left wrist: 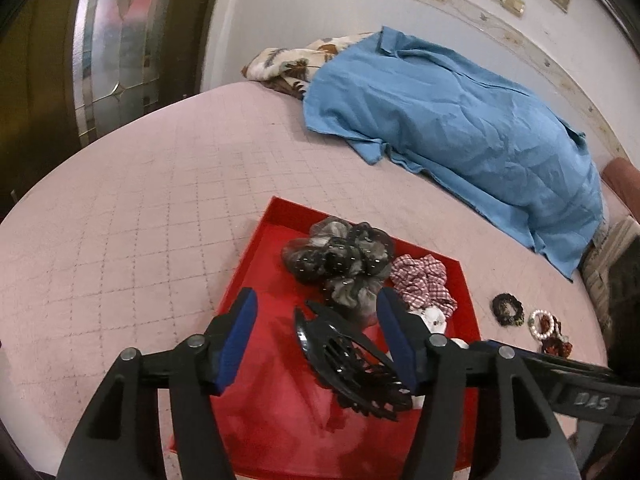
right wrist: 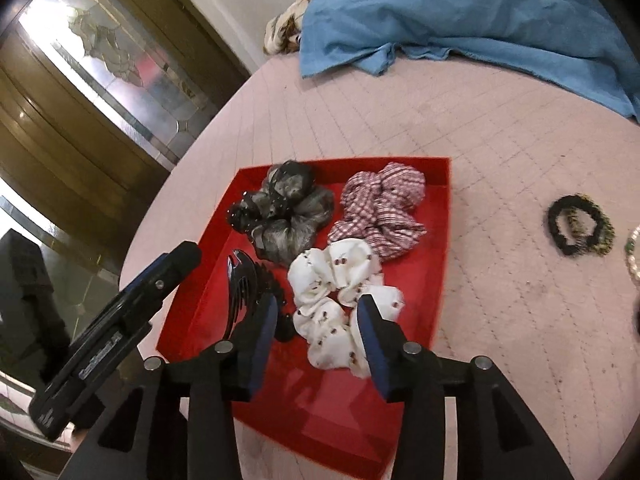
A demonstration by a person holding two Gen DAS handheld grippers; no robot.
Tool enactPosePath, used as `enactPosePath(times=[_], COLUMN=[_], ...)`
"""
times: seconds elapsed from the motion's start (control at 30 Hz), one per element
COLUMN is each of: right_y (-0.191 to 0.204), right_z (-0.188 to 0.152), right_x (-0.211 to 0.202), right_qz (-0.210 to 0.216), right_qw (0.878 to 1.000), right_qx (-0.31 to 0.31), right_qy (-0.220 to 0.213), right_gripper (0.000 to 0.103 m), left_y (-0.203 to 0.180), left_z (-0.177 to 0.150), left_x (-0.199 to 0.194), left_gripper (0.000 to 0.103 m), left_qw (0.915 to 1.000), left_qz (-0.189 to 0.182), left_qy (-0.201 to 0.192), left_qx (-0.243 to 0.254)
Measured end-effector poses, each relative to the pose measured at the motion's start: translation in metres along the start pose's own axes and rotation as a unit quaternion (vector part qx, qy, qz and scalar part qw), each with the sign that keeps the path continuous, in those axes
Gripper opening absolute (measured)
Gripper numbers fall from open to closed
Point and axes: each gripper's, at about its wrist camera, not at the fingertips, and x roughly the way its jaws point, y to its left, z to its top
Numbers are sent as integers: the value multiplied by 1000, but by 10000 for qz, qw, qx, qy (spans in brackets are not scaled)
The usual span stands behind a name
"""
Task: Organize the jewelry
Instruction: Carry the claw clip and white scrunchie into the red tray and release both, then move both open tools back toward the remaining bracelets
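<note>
Left of the spread-apart left gripper (left wrist: 316,340) bare pink quilt (left wrist: 120,240) runs wide, the black claw clip (left wrist: 352,364) lies lengthwise between its fingers in the red tray (left wrist: 276,216), and the right gripper (right wrist: 316,332), also apart, straddles the white scrunchie (right wrist: 332,308).

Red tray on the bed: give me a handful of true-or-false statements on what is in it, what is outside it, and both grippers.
1. The black claw clip lies inside the red tray. True.
2. The white scrunchie lies on the bedspread outside the tray. False: it is in the tray, near the right gripper.
3. The left gripper is clamped on the claw clip. False: its jaws stand open around it.
4. A small black scrunchie lies on the pink bedspread, outside the tray. True.
5. The checked red scrunchie is in the tray. True.
</note>
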Motion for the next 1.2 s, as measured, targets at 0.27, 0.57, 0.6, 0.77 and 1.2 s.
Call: enactPosePath(times=[0.27,0.57,0.6,0.77,1.2], right_y=[-31,-95,-106,-161,-259], right_z=[-8,-35,-39,-61,-94], right_x=[-36,-82,-90,-133,-203], right_qz=[-108,-612,-690,-1051,-1673], right_qw=[9991,9952,9940,9853,9610], right_qx=[290,585,664,1101,1805], right_qy=[-299,-487,-525,-771,-1262], right_gripper=[51,52,52,52,53], left_y=[28,7,3,-26,-128], left_z=[3,-4,-5,-17,-39], left_x=[-14,-17,-17,-20,-59], left_gripper=[63,69,69,70,76], left_qw=[9975,9982,9982,9953,9862], left_qz=[48,423,450,629,-339], left_qy=[-273,-379,-393,-546,-269], left_qx=[-656,-192,-112,498,1597])
